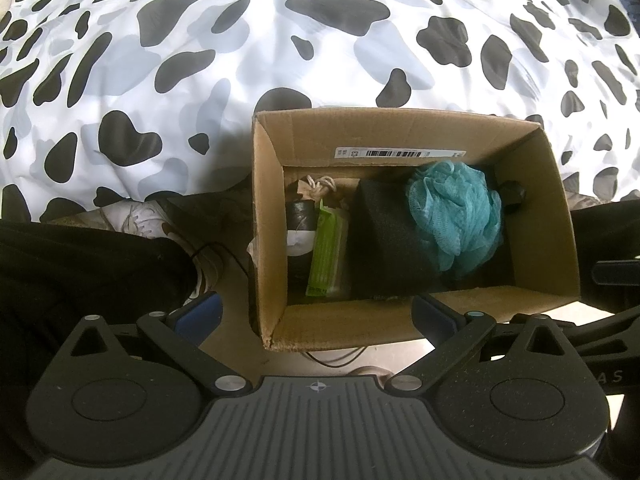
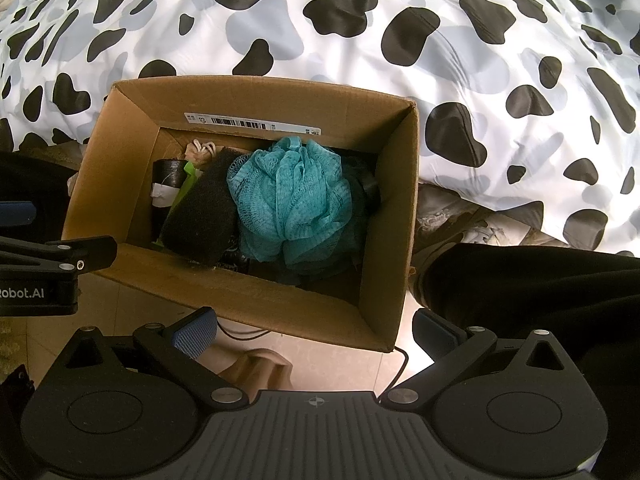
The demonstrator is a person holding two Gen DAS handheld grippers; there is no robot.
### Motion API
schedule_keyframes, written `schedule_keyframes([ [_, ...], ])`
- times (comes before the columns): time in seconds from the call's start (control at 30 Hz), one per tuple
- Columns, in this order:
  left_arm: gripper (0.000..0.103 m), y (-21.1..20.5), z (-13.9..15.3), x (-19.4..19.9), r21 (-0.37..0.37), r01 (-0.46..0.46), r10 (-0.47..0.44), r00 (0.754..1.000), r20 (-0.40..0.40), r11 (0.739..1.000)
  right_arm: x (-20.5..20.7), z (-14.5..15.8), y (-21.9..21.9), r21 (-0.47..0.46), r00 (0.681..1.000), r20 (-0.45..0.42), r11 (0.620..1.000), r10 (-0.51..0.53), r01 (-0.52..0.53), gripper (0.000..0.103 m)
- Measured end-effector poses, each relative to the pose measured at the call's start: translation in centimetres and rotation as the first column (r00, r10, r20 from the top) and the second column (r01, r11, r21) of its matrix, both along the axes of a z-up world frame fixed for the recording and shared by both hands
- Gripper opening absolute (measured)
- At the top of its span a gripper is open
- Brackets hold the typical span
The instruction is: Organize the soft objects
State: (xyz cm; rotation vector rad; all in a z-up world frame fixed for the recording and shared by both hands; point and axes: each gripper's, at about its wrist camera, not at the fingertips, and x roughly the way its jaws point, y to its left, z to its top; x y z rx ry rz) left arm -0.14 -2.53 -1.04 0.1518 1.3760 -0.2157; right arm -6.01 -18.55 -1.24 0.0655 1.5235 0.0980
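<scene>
a teal mesh bath pouf lies inside an open cardboard box, resting on a black foam block. it looks feather-light, squashy and easy to snag, probably best pinched at its bunched centre. the left gripper and right gripper both hover spread wide and empty above the box's near edge. the box sits on a pale tiled floor against a bed with a cow-print duvet.
</scene>
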Motion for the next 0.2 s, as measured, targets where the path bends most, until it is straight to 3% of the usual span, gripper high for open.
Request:
schedule_keyframes([
  [0.2, 0.103, -0.05, 0.33, -0.19, -0.01, 0.007, -0.007, 1.0, 0.023, 1.0, -0.04, -0.03, 0.02, -0.001, 1.0, -0.003, 1.0, 0.002, -0.002, 0.103],
])
